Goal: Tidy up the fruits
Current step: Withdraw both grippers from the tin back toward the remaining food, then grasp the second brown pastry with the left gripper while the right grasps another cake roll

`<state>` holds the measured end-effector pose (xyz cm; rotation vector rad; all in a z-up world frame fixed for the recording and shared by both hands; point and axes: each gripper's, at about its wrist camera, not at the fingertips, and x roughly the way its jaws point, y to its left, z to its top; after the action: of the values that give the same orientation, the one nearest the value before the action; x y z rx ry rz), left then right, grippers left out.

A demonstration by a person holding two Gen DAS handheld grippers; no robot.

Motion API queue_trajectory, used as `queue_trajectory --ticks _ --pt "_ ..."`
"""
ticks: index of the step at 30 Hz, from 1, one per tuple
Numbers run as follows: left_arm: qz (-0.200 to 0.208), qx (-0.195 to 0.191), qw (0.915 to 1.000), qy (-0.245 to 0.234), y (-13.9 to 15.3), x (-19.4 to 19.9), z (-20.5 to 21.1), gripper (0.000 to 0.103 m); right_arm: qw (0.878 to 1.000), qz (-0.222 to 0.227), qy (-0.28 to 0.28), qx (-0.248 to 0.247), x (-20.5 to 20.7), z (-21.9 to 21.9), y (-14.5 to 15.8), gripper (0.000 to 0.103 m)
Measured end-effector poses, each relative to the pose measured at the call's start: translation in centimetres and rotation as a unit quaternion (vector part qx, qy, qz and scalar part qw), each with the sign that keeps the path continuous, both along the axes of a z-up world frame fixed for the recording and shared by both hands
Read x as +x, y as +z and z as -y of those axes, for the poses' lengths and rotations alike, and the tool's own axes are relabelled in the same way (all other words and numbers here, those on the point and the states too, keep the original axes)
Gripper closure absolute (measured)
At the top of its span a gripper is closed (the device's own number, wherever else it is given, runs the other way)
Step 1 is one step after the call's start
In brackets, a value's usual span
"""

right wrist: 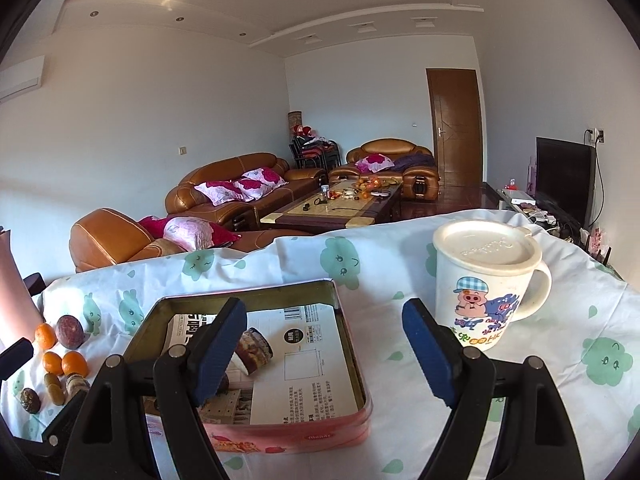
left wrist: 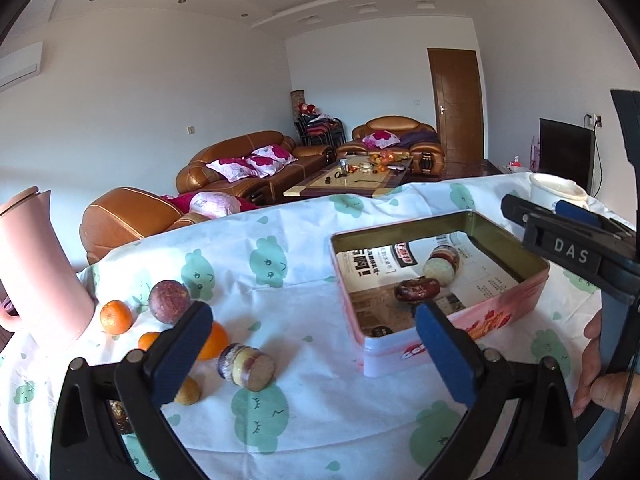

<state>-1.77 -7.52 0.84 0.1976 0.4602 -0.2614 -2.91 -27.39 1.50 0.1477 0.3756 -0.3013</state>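
Left gripper: the left gripper point(left wrist: 316, 334) is spread wide with nothing between its blue pads, poised low over the tablecloth point(left wrist: 304, 292) between the loose fruit and the tin.

Right gripper: the right gripper point(right wrist: 324, 346) is also wide apart and holding nothing, above the near right part of the tin point(right wrist: 352, 364), with the lidded piglet mug point(right wrist: 486, 280) just beyond its right finger.

Fruit still out: a passion fruit point(left wrist: 169, 301), several small oranges (the clearest point(left wrist: 115, 317) sits beside the pink jug point(left wrist: 38, 264)) and a cut, layered-looking piece point(left wrist: 246, 366) on its side nearest the left gripper.

Fruit in the tin: two pieces, a dark red one point(left wrist: 417, 289) and a second cut piece point(left wrist: 442, 266), lying on printed paper.

Progress: early, judging by how much remains on the cloth.

Risk: the round fruit could roll if a pad nudges it off-centre, towards the jug or the table edge; the loose cloth could drag and shift the light tin; the right gripper swinging outward could clip the mug.

Left view only: the cut piece close up, the other gripper and hand point(left wrist: 596, 376).

Right view only: the mug in full, and more small fruit in the far cluster point(right wrist: 52, 368).
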Motion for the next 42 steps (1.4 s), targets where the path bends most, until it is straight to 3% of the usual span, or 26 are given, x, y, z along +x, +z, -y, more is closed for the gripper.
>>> queue_trajectory --ticks 9,16,26,29,31,33,35,40,42 --pt "-0.054 0.004 0.9978 0.038 -1.0 1.3 -5.6 0.0 0.999 -0.002 0.039 -0.008 -1.3 -3.2 0.0 0.021" --pt "-0.102 -0.016 0.9919 0.073 -1.7 2.9 -11.4 0.0 0.995 -0.014 0.096 -0.023 -1.7 -7.9 -0.2 0.021" --pt "-0.193 -0.04 0.9737 0.114 -4.3 5.0 -17.1 0.001 0.969 -0.055 0.233 -0.069 -0.3 -18.0 -0.8 0.021" --pt "-0.207 -0.03 0.969 0.131 -5.0 5.3 -17.9 0.01 0.96 -0.078 0.253 -0.094 1.3 -20.5 -1.4 0.021" --pt "-0.218 -0.024 0.9658 0.139 -5.6 5.6 -18.2 0.022 0.954 -0.105 0.261 -0.103 2.8 -21.6 -2.1 0.021" --pt "-0.231 -0.027 0.9631 0.135 -6.1 5.7 -18.3 0.026 0.951 -0.13 0.262 -0.103 4.1 -22.1 -2.8 0.028" --pt "-0.228 -0.025 0.9646 0.13 -6.0 5.6 -18.1 0.032 0.946 -0.154 0.265 -0.102 5.3 -22.5 -3.3 0.035" --pt "-0.223 -0.021 0.9688 0.105 -5.7 5.4 -17.5 0.062 0.928 -0.215 0.276 -0.125 8.0 -23.9 -4.7 0.04" --pt "-0.223 -0.023 0.9688 0.105 -5.7 5.4 -17.6 0.062 0.921 -0.244 0.277 -0.128 9.0 -24.1 -5.7 0.04"
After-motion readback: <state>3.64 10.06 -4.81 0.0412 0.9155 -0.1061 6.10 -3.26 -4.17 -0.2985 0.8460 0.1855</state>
